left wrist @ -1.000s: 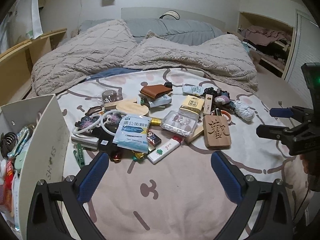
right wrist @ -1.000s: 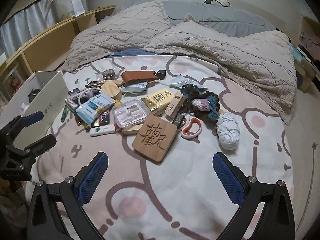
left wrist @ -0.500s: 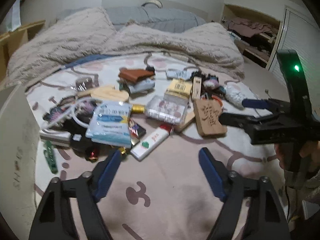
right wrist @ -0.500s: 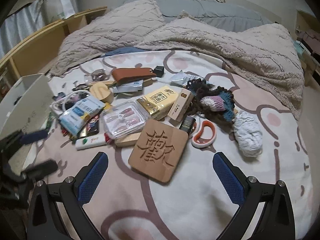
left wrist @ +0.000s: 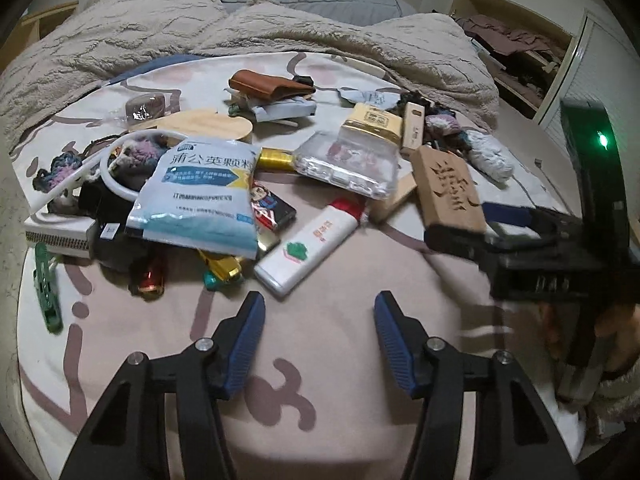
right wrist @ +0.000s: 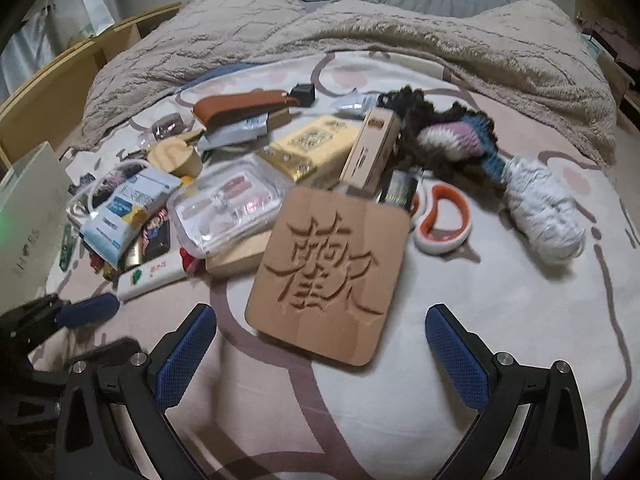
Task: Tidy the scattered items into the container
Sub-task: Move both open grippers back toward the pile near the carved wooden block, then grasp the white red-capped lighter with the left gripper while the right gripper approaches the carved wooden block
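Wooden carved block (right wrist: 328,272) is lying just beyond my wide, empty right gripper (right wrist: 320,356) on the bed (right wrist: 500,360), while my left gripper (left wrist: 319,340) is narrowing its empty fingers toward the white tube (left wrist: 308,248), container (right wrist: 28,216) waiting far left.

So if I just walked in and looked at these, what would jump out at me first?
Probably the square wooden plaque with a big carved character, lying flat on the bed just ahead of the wide-open right gripper. Left of it spreads a jumble: a clear plastic box, a blue-and-white sachet and a white tube with a red cap. The left gripper is closing on nothing, just short of that tube.
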